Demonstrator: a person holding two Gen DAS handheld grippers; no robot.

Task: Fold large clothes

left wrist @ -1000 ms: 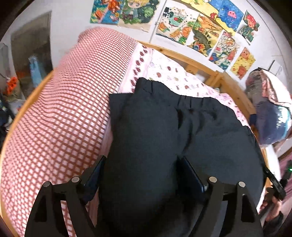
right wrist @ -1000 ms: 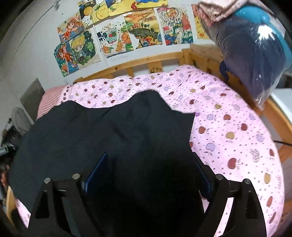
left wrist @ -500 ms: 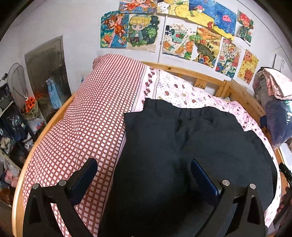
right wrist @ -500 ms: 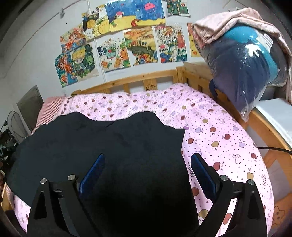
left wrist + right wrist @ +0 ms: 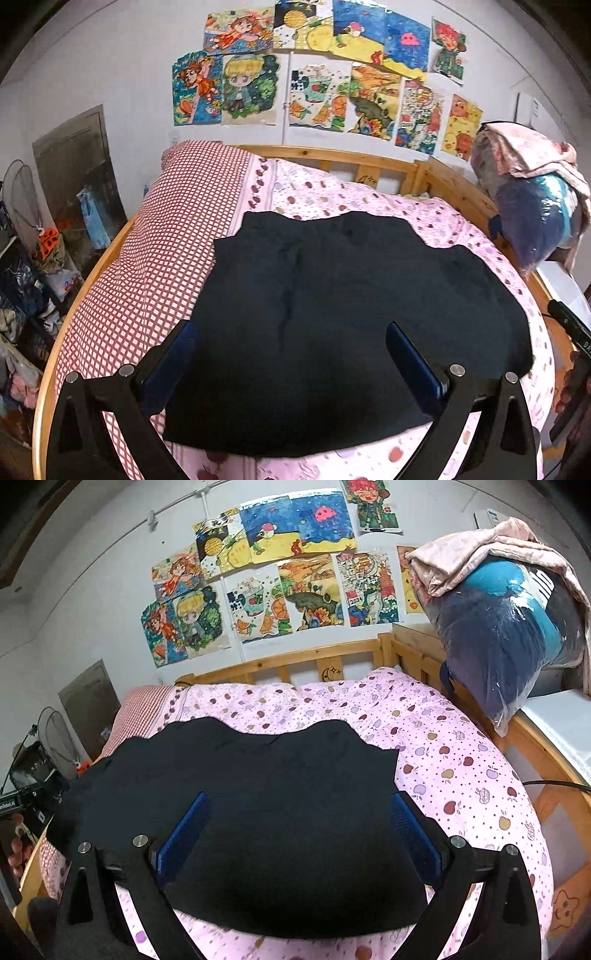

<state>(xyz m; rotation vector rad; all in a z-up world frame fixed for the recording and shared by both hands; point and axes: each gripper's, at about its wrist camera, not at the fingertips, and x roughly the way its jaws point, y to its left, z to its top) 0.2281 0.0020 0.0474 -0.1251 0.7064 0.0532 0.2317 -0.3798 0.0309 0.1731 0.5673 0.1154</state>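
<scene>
Bed-top folding, both wrist views. The dark garment (image 5: 343,325) lies flat across the pink fruit-print quilt (image 5: 461,760), its left edge beside the red checked pillow (image 5: 155,258), its scalloped far edge toward the wooden headboard (image 5: 295,664). I hold the left gripper (image 5: 291,365) and the right gripper (image 5: 299,834) above the near half, each with jaws spread wide and nothing between the blue pads (image 5: 181,838); both are released. I judge the cloth is spread flat so its edges can be found, and I keep the grippers raised to pick the next grasp points along the near hem. A bagged bundle (image 5: 509,635) sits well apart, right of the bed
</scene>
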